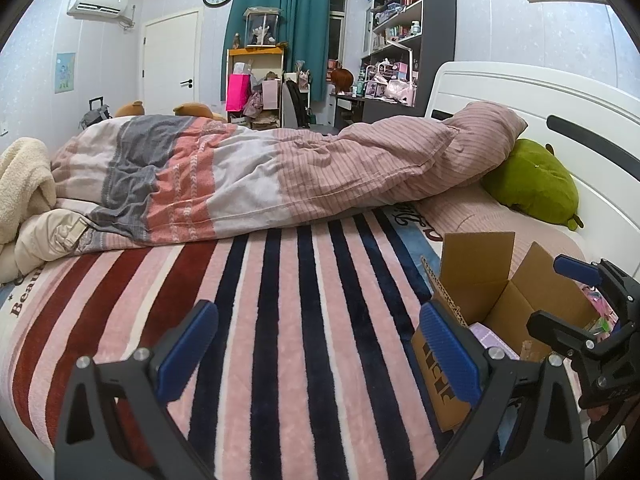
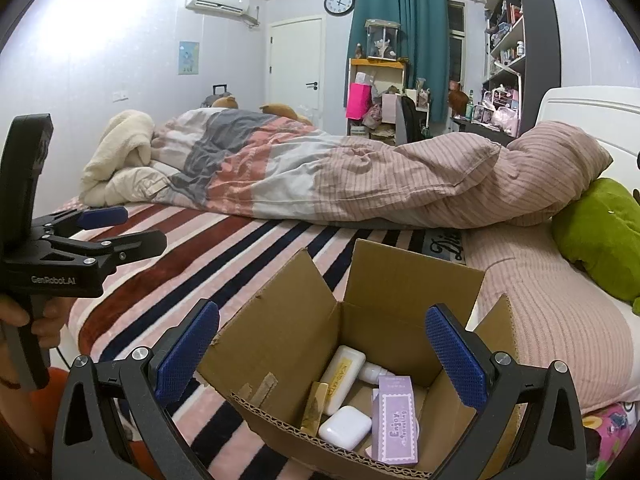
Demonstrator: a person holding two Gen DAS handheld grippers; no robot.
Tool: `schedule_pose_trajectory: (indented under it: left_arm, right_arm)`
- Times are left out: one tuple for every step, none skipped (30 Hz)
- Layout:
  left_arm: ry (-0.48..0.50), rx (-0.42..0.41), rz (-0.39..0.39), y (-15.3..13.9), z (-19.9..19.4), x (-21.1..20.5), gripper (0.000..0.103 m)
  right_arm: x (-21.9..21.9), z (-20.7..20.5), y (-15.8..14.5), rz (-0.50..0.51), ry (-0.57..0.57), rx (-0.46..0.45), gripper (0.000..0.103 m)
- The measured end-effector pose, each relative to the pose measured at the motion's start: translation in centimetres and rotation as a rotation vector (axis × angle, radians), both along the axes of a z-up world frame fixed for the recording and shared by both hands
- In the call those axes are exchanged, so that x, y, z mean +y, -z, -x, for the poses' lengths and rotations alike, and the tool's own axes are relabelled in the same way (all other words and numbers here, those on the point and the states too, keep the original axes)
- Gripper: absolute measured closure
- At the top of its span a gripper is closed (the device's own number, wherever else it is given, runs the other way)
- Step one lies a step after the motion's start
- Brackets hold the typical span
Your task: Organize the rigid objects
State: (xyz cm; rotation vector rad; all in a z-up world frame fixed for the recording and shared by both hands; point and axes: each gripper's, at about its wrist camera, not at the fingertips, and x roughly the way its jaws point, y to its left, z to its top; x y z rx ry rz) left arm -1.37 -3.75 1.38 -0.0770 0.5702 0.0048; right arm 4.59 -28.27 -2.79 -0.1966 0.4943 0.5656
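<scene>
From your left wrist view, your left gripper [image 1: 318,354] has its blue pads [image 1: 188,350] spread wide apart with nothing between them, only the striped blanket [image 1: 280,280] beneath. The cardboard box [image 1: 476,280] stands on the blanket to the right; its near-left corner sits just behind your right-hand pad, whether touching you cannot tell. A purple carton [image 1: 492,340] peeks out inside it. Your right gripper [image 1: 580,300] shows at the far right edge, over the box's far side, its fingers parted and holding nothing.

From your right wrist view, your right gripper [image 2: 322,358] is also wide open and empty, its pads [image 2: 456,360] poised above the open box [image 2: 280,340], one over each side wall, apart from the cardboard. Down inside lie a white tube [image 2: 344,380] with a yellow label, a small white case [image 2: 345,427], a purple carton [image 2: 394,420] standing upright at the right, a gold stick [image 2: 314,408] leaning at the left, and a white bottle [image 2: 374,372] partly hidden behind the carton. Your left gripper [image 2: 144,228] hangs at the left edge over the blanket [image 2: 200,264], well apart from the box, fingers parted, a hand [image 2: 40,320] on its handle.
</scene>
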Motion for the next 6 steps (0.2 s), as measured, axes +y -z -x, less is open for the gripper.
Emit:
schedule_pose_trajectory:
  left_arm:
    - [0.000, 0.000, 0.000, -0.01, -0.02, 0.01, 0.003]
    - [0.001, 0.000, -0.001, -0.04, -0.07, -0.01, 0.003]
    - [0.001, -0.001, -0.001, -0.03, -0.01, 0.02, 0.003]
    - [0.000, 0.000, -0.001, -0.02, -0.03, 0.04, 0.003]
    - [-0.001, 0.000, -0.001, -0.05, -0.09, 0.03, 0.003]
    - [-0.003, 0.000, -0.002, 0.05, -0.03, 0.01, 0.003]
  right_arm:
    - [0.02, -0.05, 0.05, -0.001, 0.000, 0.001, 0.000]
    - [-0.01, -0.03, 0.02, 0.000, 0.000, 0.000, 0.000]
    - [-0.06, -0.04, 0.00, 0.000, 0.000, 0.000, 0.000]
    - [-0.10, -0.07, 0.00, 0.000, -0.001, 0.000, 0.000]
    - [-0.07, -0.11, 0.05, -0.003, -0.001, 0.002, 0.000]
    - [-0.15, -0.11, 0.01, -0.001, -0.003, 0.001, 0.000]
